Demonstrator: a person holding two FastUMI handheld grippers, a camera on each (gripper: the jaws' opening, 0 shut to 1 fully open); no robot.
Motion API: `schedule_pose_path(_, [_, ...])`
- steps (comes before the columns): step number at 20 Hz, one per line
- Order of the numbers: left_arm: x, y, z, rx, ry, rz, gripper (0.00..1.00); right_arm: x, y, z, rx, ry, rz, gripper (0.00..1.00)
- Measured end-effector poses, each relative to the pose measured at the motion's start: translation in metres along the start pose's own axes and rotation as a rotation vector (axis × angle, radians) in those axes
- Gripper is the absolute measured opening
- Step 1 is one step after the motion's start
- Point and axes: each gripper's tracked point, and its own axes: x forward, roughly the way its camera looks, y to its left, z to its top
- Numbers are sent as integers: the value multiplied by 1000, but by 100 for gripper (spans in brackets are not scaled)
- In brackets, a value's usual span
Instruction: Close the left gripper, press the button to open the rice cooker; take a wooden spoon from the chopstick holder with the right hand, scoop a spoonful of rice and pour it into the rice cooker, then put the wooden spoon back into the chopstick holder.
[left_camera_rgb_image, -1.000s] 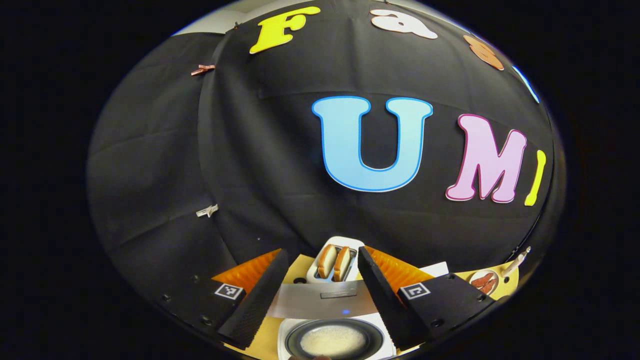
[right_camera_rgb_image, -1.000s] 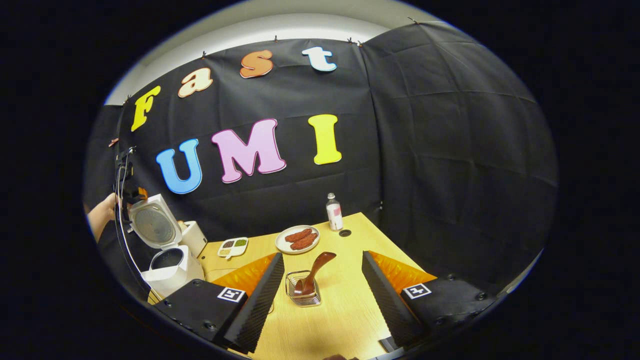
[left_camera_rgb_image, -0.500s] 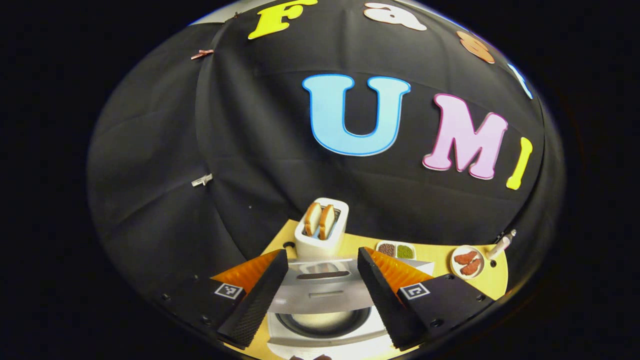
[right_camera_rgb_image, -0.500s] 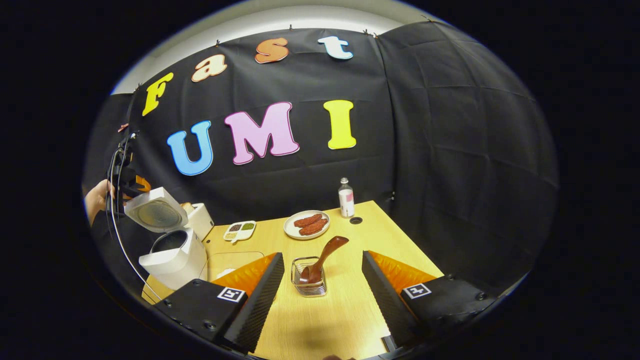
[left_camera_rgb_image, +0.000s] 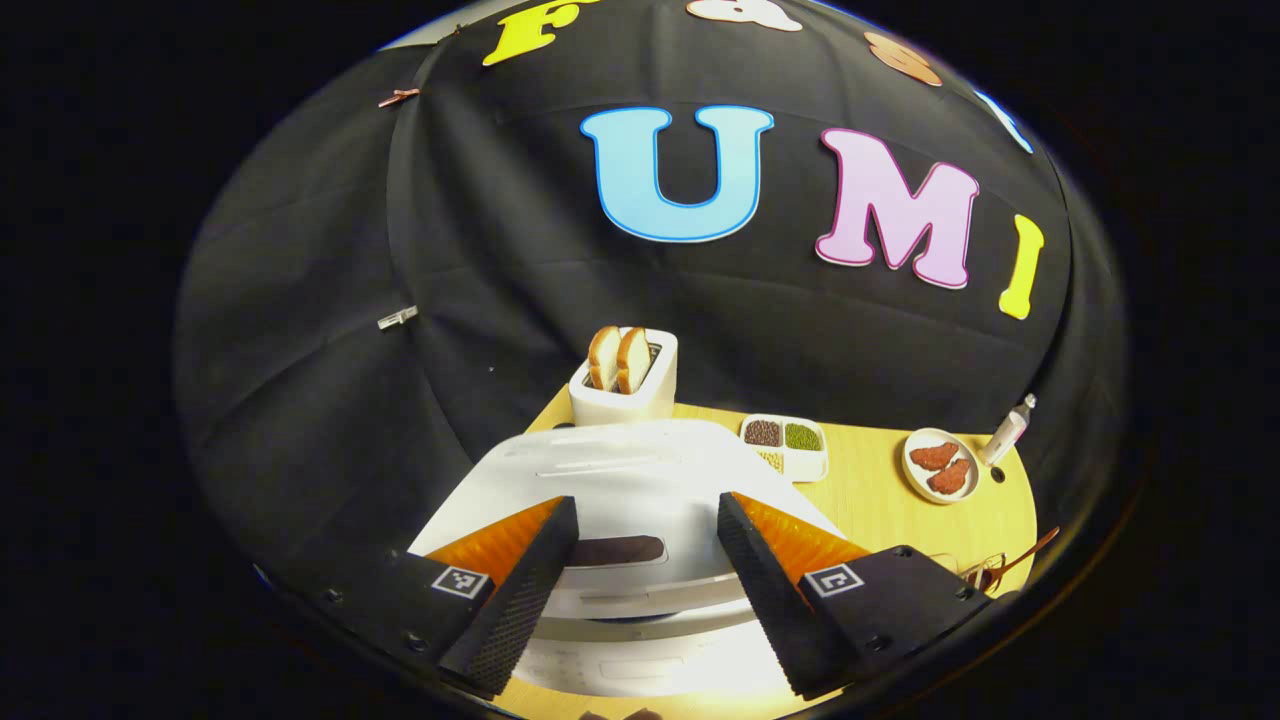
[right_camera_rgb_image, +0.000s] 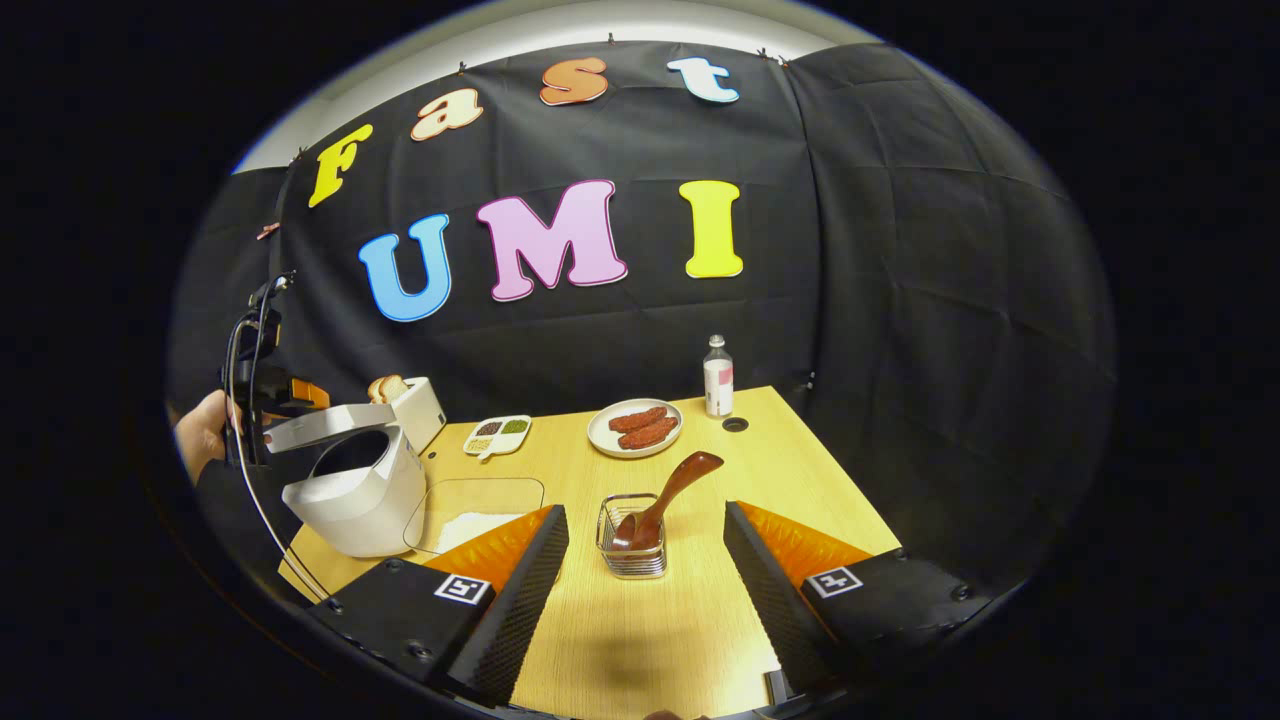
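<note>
The white rice cooker (right_camera_rgb_image: 355, 495) stands at the table's left end with its lid (right_camera_rgb_image: 325, 427) tilted low over the pot, a gap still showing. In the left gripper view the lid (left_camera_rgb_image: 640, 460) lies just under my left gripper (left_camera_rgb_image: 646, 505), whose fingers stand wide apart and hold nothing. A hand (right_camera_rgb_image: 203, 440) holds that gripper behind the cooker. The wooden spoon (right_camera_rgb_image: 675, 490) leans in the wire chopstick holder (right_camera_rgb_image: 632, 552), straight ahead of my open right gripper (right_camera_rgb_image: 646, 512) and apart from its fingers. A clear tray of rice (right_camera_rgb_image: 470, 510) sits beside the cooker.
A toaster with two bread slices (left_camera_rgb_image: 625, 385) stands behind the cooker. A sectioned dish of beans (left_camera_rgb_image: 785, 440), a plate of sausages (left_camera_rgb_image: 940, 465) and a small bottle (left_camera_rgb_image: 1008, 430) line the back of the yellow table (right_camera_rgb_image: 700, 620).
The cooker lid has swung down from upright to nearly flat over the pot, hiding the rice inside. The right gripper has shifted a little, still open before the holder.
</note>
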Motion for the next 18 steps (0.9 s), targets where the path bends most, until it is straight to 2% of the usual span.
schedule_pose_path(4, [1,-2,-30,22,-47,10,100,2,3,-11,-23,26,21,98])
schedule_pose_path(9, [6,8,-55,-22,-78,44,100,6,12,-27,-56,69,67,99])
schedule_pose_path(13, [11,12,-83,-36,-25,45,100,9,19,-36,-86,95,99,99])
schedule_pose_path(14, [14,13,-78,-22,-52,43,100,11,20,-38,-86,103,106,99])
schedule_pose_path(15, [10,12,-79,-26,-37,47,93,12,21,-39,-86,107,113,99])
schedule_pose_path(16, [13,12,-78,-35,-47,51,100,13,21,-40,-88,108,120,98])
schedule_pose_path(18, [16,11,-81,-40,-60,64,100,16,22,-39,-96,102,127,98])
